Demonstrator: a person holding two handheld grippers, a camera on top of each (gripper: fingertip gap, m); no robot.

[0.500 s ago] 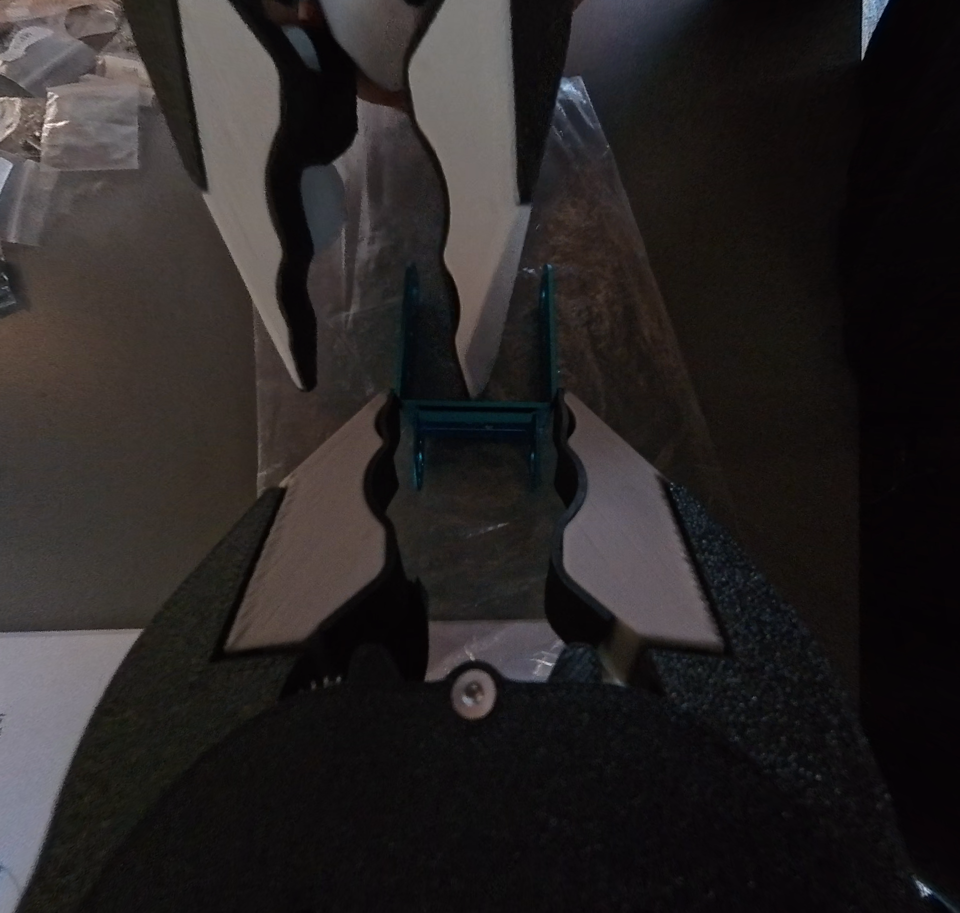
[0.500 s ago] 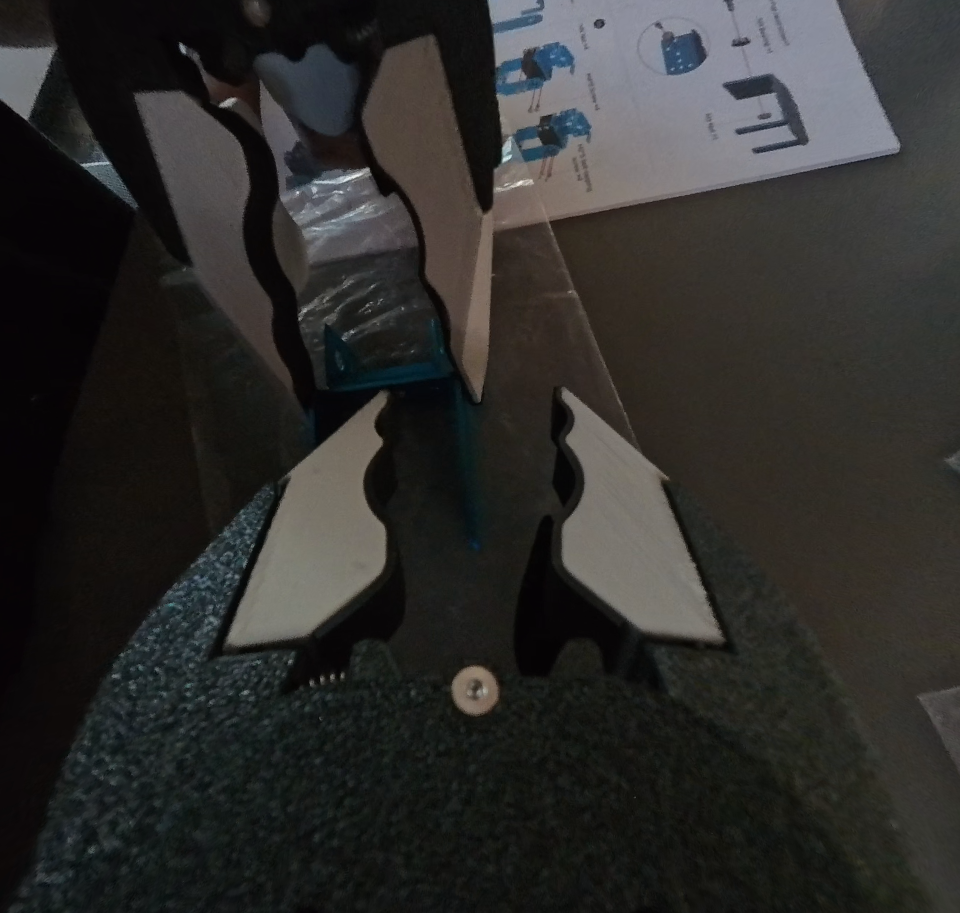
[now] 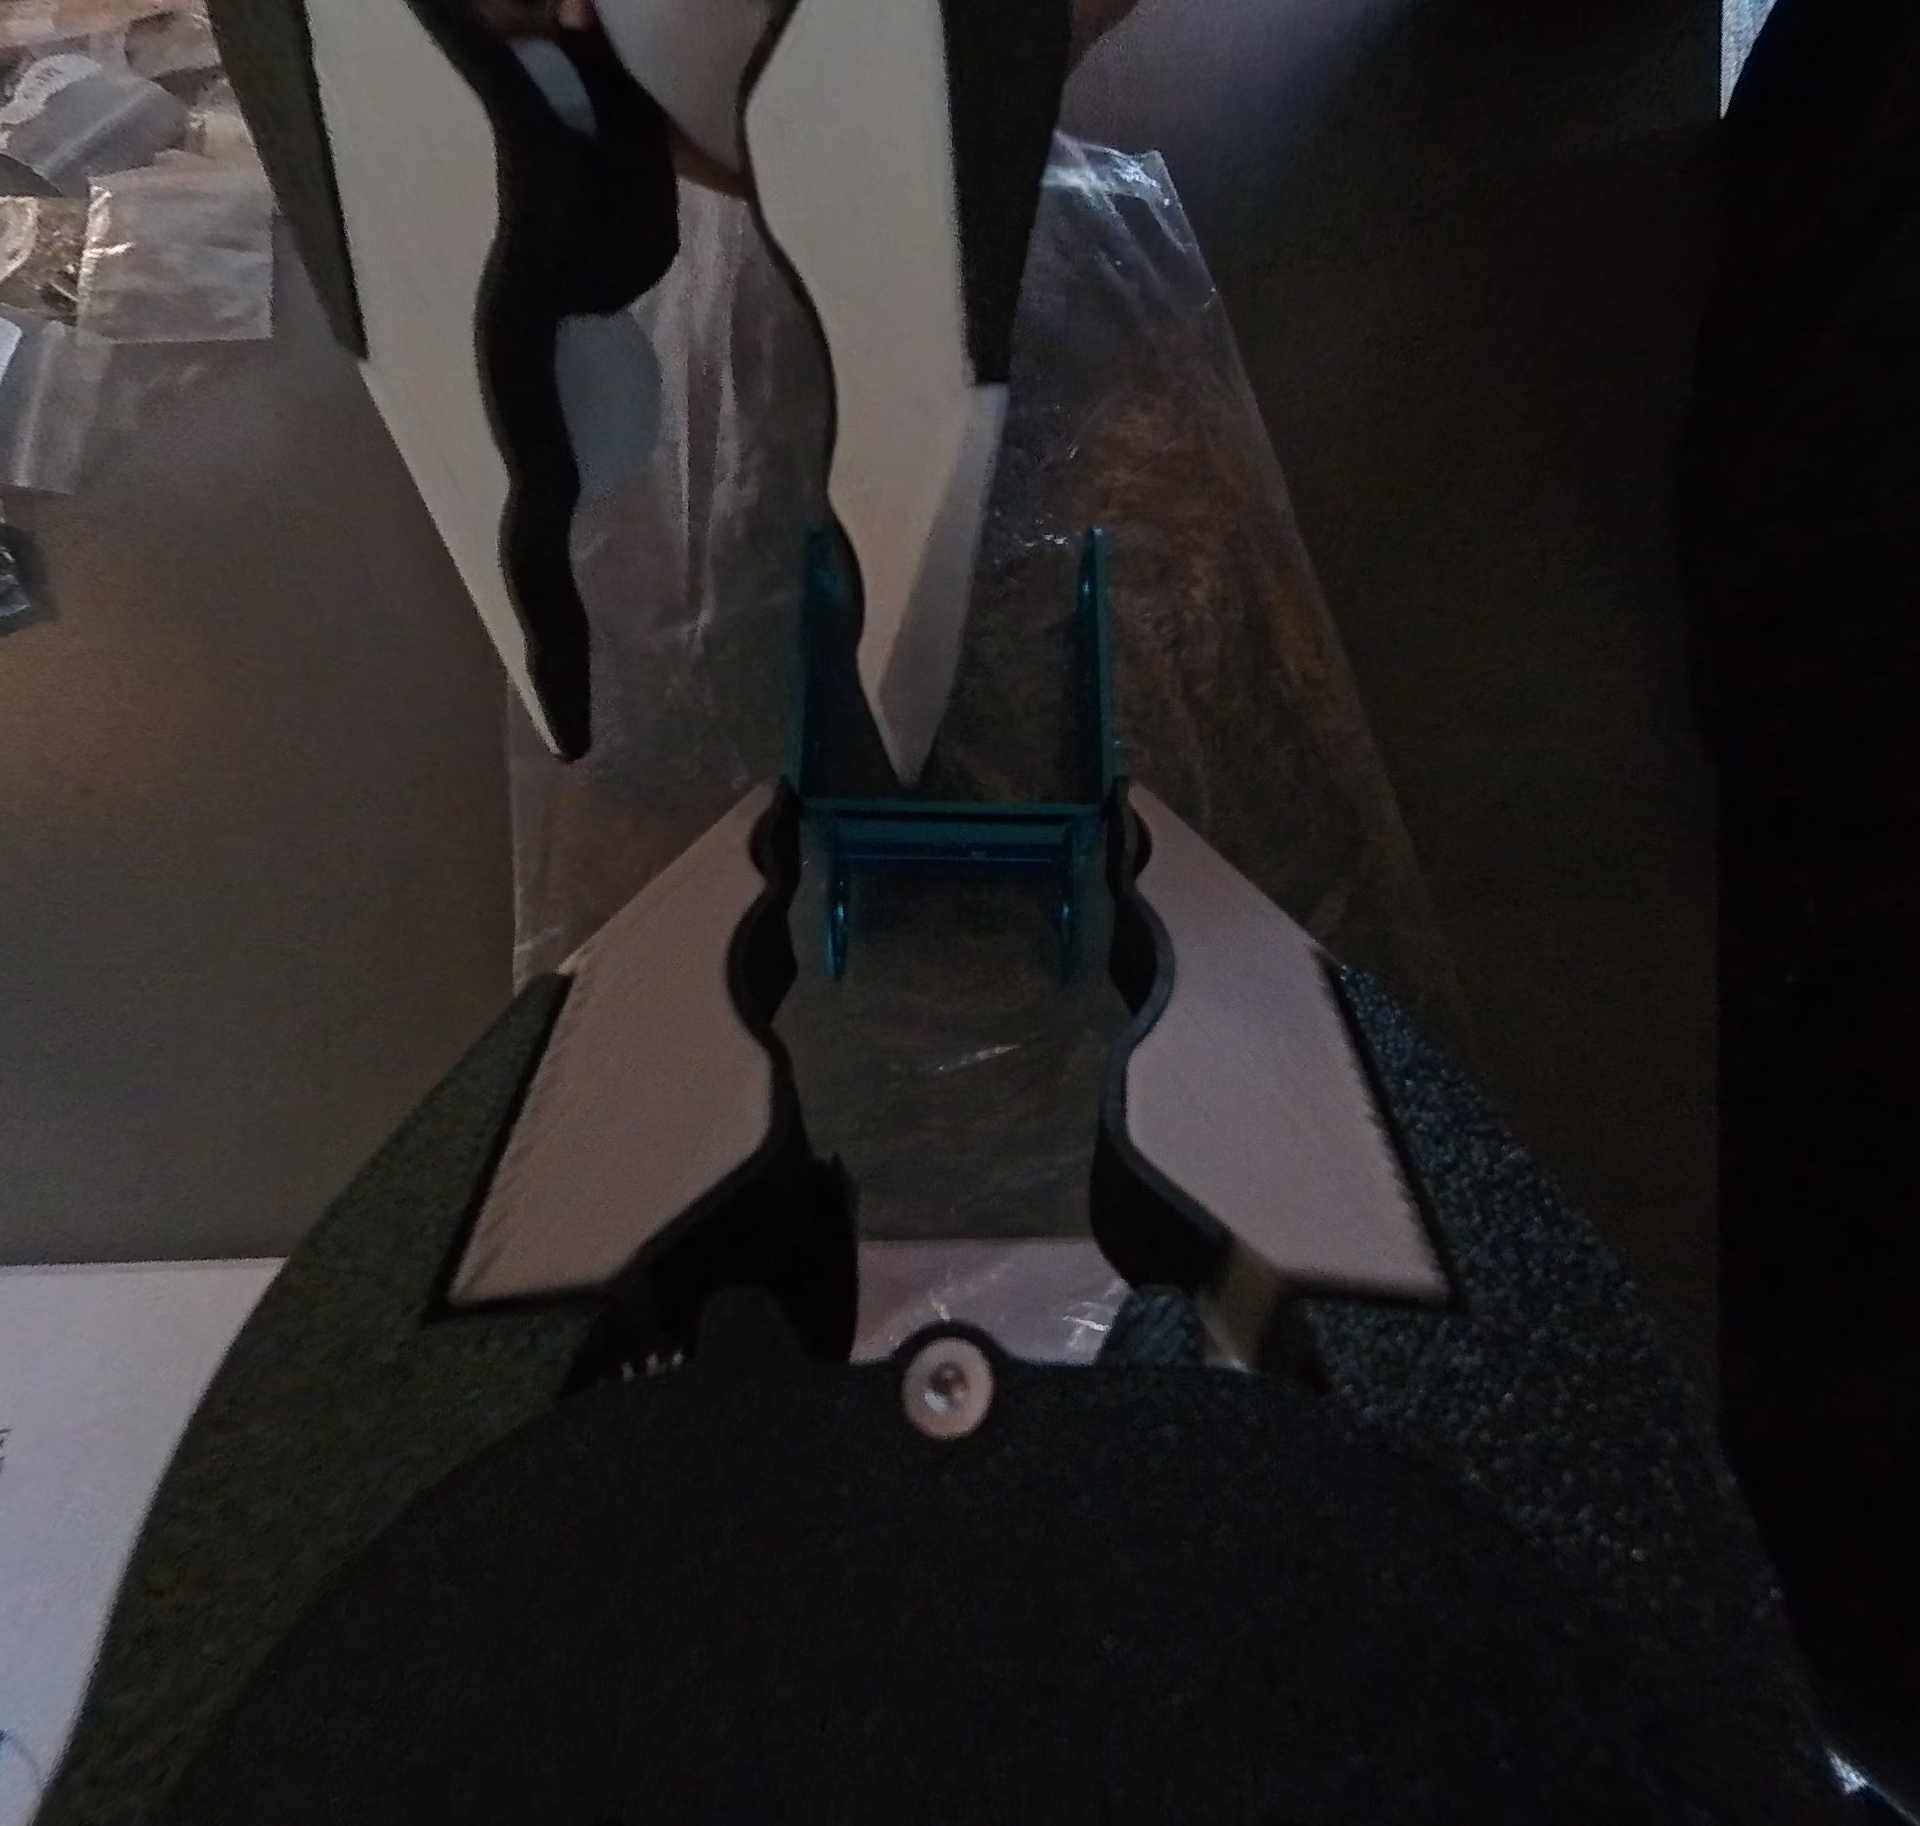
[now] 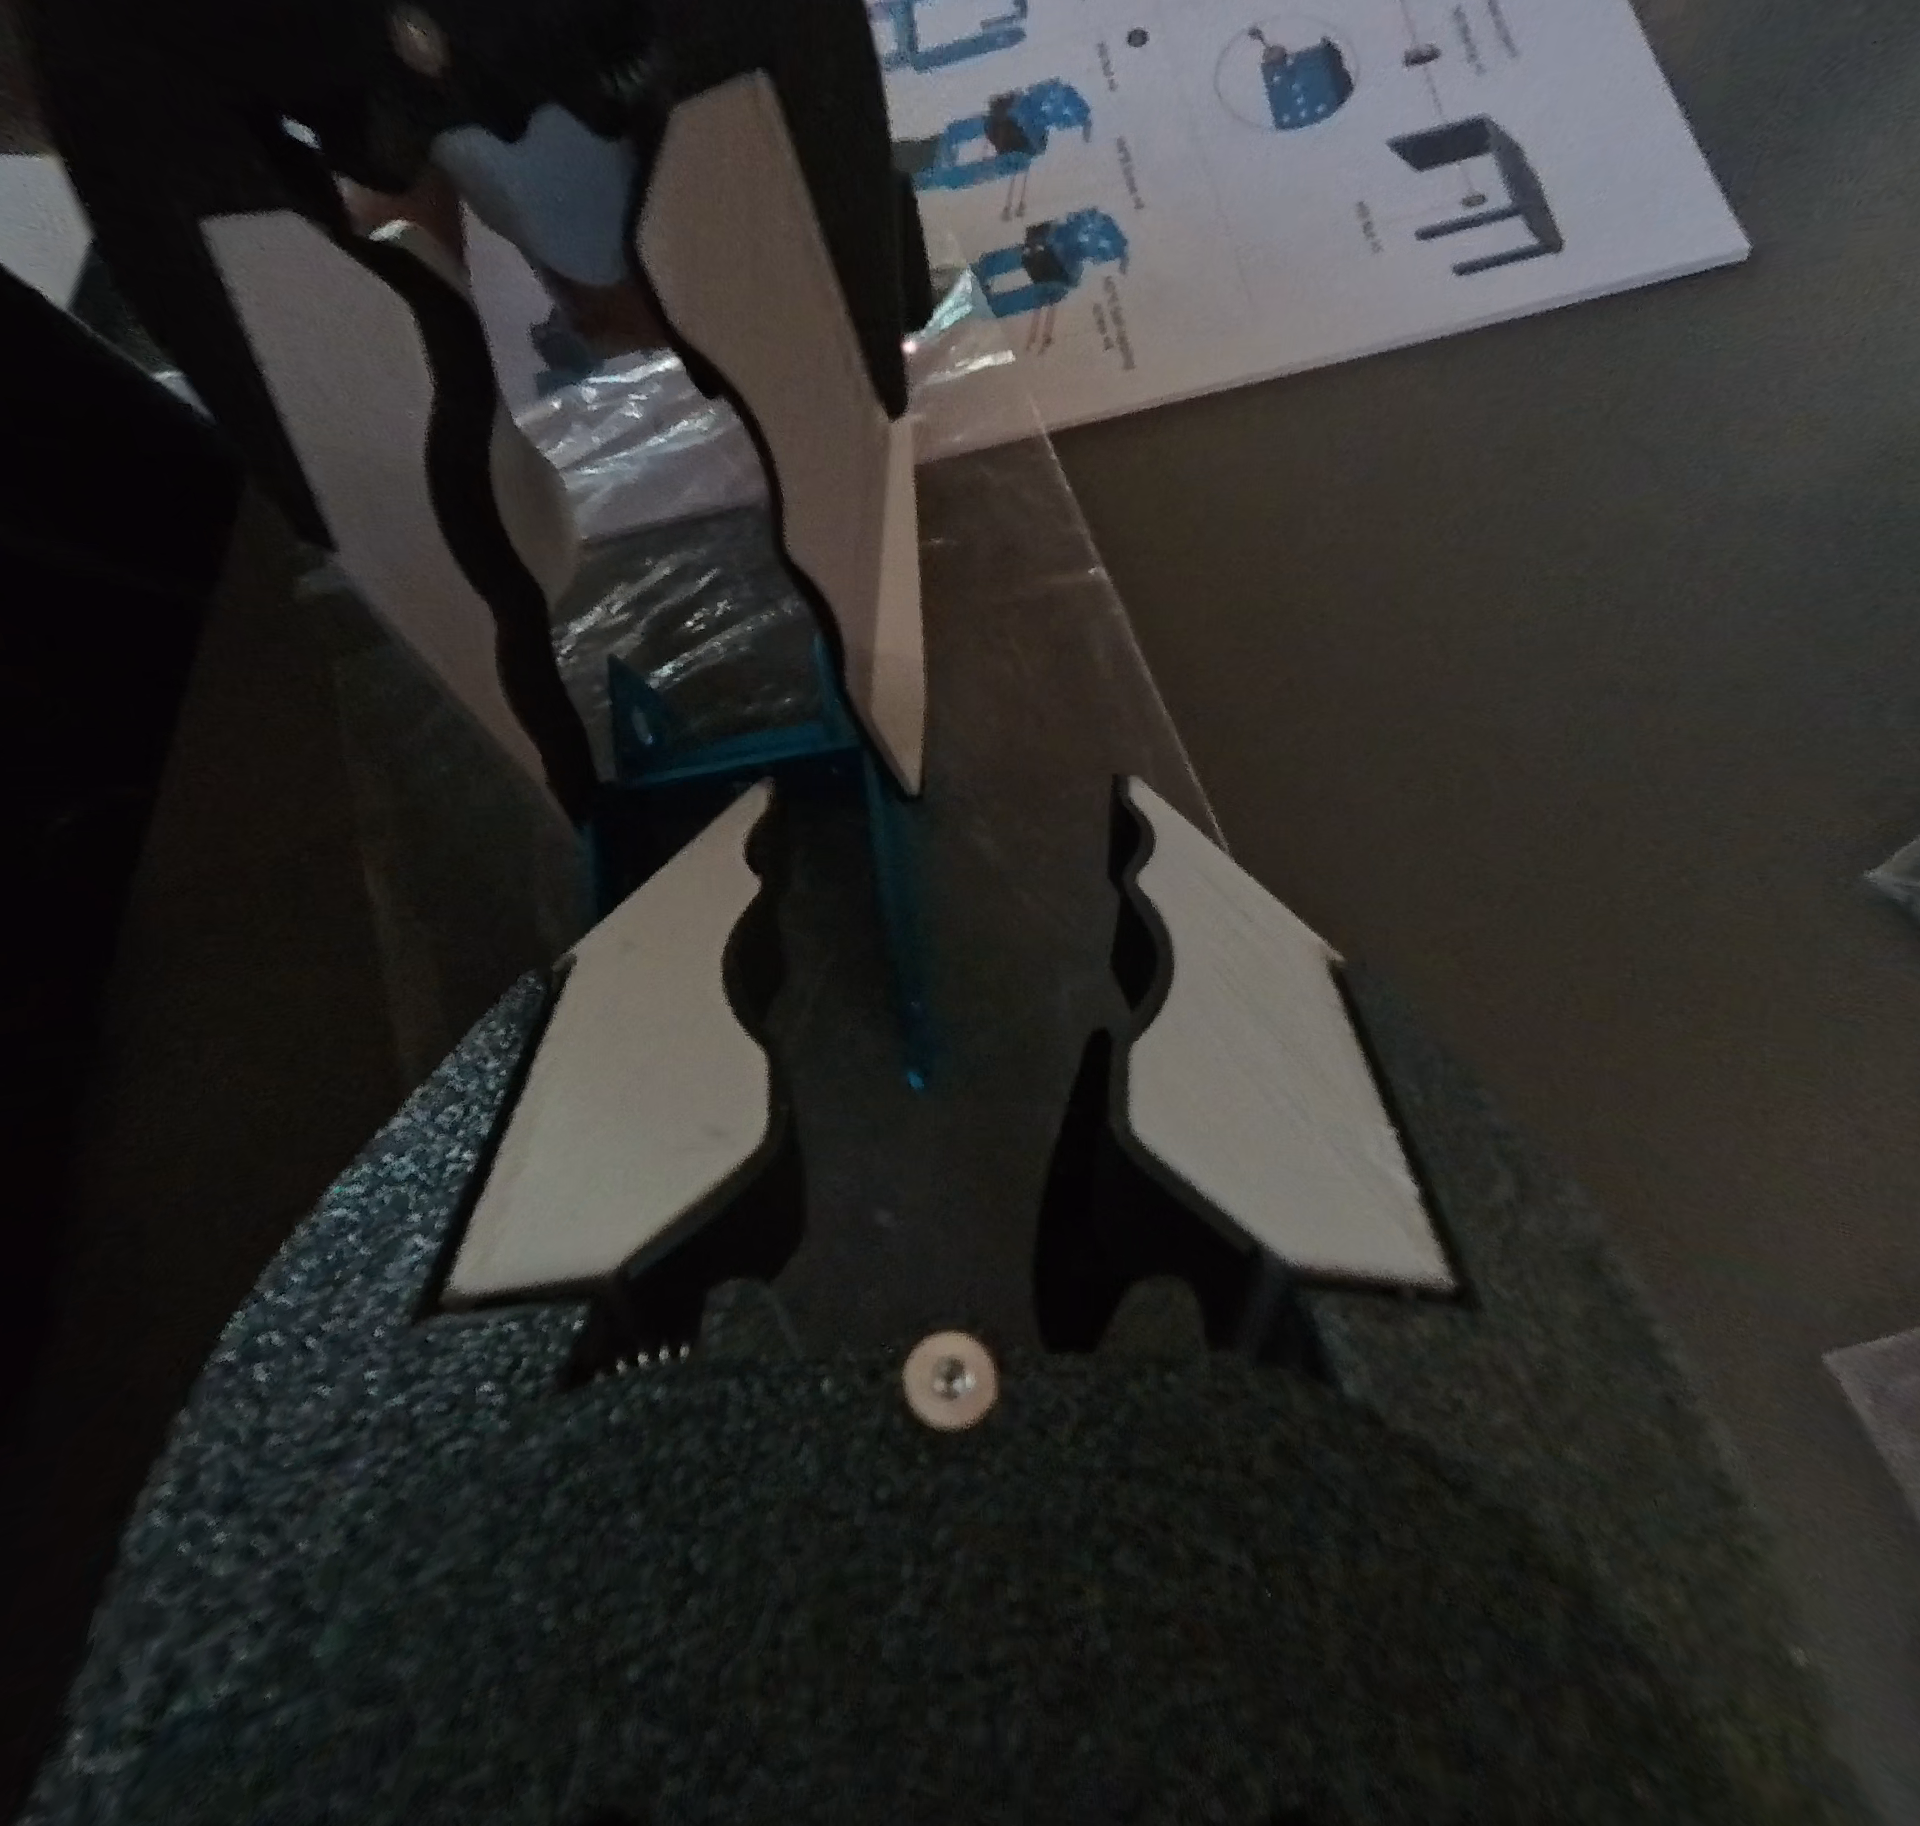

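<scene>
Dark brown tabletop (image 4: 1455, 737), dimly lit; lying flat on it, a white printed instruction sheet (image 4: 1351, 249), a clear crinkled plastic bag (image 3: 1195, 550), small plastic packets (image 3: 114, 249) heaped far left.

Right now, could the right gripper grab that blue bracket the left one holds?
Probably yes. The right gripper is open, and one side arm of the blue bracket lies between its fingers with nothing in between. The left gripper clamps only the crossbar end, leaving that arm free.
</scene>
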